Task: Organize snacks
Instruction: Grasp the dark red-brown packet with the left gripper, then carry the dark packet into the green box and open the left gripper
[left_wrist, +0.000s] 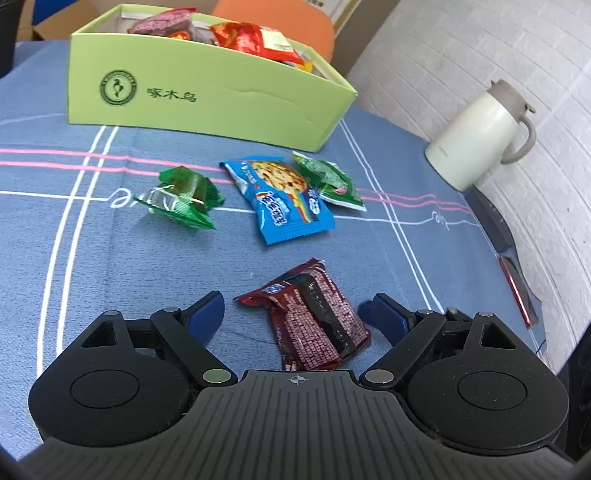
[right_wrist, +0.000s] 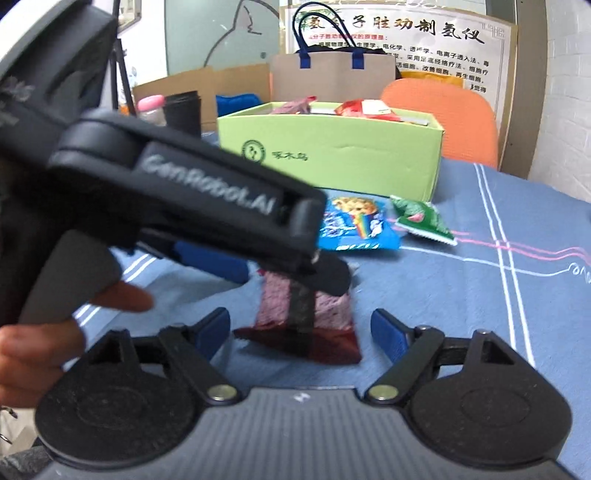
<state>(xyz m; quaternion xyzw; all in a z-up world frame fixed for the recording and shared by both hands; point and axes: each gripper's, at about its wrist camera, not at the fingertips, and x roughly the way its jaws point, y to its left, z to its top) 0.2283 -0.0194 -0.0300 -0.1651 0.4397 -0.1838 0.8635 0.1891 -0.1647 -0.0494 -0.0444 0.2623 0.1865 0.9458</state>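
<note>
A dark red snack packet (left_wrist: 314, 317) lies on the blue tablecloth between the open fingers of my left gripper (left_wrist: 295, 314). It also shows in the right wrist view (right_wrist: 306, 325), between the open fingers of my right gripper (right_wrist: 301, 328). The left gripper's body (right_wrist: 207, 206) crosses that view from the left, above the packet. Further off lie a blue cookie packet (left_wrist: 284, 199), a green packet (left_wrist: 332, 181) to its right and another green packet (left_wrist: 181, 197) to its left. A light green box (left_wrist: 207, 99) at the back holds several snacks.
A cream thermos jug (left_wrist: 480, 136) stands at the right table edge by a white wall. An orange chair (right_wrist: 443, 114) is behind the box. A pink-lidded jar (right_wrist: 151, 107), a black cup (right_wrist: 183, 110) and a paper bag (right_wrist: 332, 74) stand at the back.
</note>
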